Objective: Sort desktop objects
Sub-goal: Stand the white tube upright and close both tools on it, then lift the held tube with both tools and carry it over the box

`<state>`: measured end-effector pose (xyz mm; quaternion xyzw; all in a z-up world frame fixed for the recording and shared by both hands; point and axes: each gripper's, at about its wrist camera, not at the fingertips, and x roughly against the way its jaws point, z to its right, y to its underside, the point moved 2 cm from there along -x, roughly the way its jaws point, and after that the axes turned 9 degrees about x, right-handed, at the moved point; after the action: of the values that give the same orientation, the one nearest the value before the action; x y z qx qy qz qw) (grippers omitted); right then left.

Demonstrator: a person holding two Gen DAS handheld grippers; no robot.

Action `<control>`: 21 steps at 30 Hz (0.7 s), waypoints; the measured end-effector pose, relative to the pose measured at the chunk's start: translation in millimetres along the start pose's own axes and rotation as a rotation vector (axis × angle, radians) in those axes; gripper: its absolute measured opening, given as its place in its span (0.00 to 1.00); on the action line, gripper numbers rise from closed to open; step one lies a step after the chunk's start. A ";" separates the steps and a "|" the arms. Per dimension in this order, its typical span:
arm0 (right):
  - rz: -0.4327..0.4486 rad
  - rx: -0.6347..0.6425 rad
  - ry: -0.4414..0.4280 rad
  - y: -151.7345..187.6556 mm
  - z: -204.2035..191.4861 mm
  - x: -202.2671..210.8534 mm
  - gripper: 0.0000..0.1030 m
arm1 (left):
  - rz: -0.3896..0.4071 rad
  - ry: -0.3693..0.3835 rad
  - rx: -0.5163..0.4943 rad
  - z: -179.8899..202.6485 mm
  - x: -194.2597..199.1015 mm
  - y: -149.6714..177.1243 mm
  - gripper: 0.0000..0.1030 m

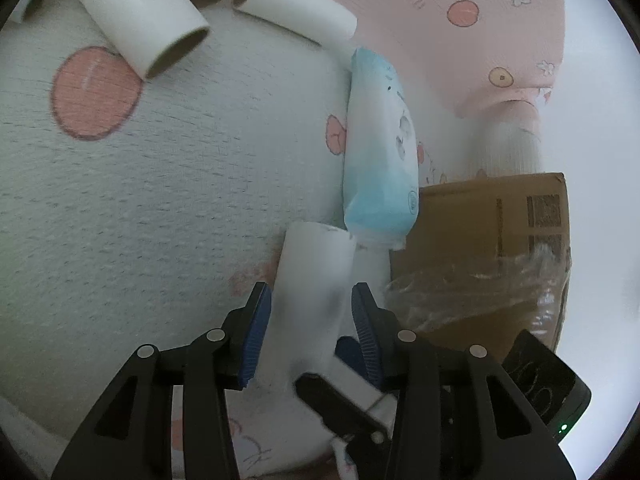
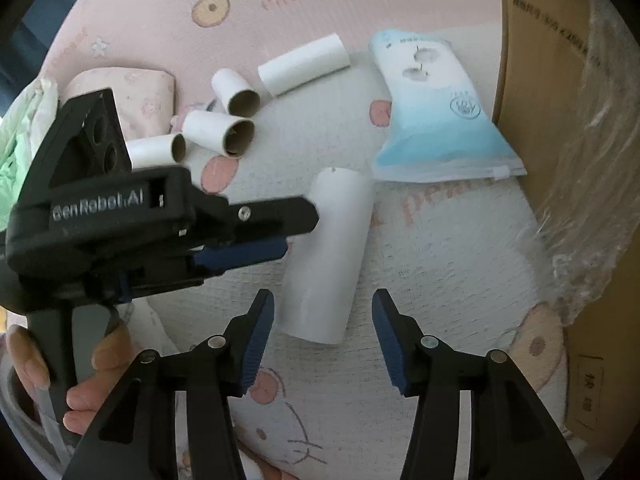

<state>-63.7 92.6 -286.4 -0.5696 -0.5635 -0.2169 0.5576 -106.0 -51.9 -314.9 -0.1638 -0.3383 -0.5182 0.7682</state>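
We see the white cardboard tube (image 2: 328, 256) lying on the patterned mat (image 2: 440, 280), long axis running away from our right gripper (image 2: 323, 336) — jaws apart, empty. The left gripper (image 1: 311, 332) straddles it from the side, pads not pressing.

Soft, even daylight washed both fisheye views, brightest at the right edge of the left wrist view, where the background blew out to white. Shadows stayed faint. Straight lines bowed toward the dark circular rims. The white tube (image 1: 316, 280) looked smeared between the left jaws, and the plastic wrap (image 2: 580, 184) on the cardboard box (image 2: 532, 80) threw pale glare. The left gripper (image 2: 256, 236) showed slight blur.
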 end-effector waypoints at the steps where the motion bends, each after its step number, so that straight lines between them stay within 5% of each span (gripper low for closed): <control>1: -0.007 -0.010 -0.010 -0.6 1.3 -2.7 0.47 | -0.006 -0.001 0.000 1.1 -2.8 -0.6 0.44; 21: -0.021 -0.155 -0.088 3.4 11.9 -20.9 0.41 | 0.021 -0.005 -0.050 16.3 -14.5 -1.4 0.45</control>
<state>-70.9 95.6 -309.5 -0.6140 -0.5749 -0.2405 0.4843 -116.4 -32.7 -313.3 -0.1878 -0.3252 -0.5181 0.7685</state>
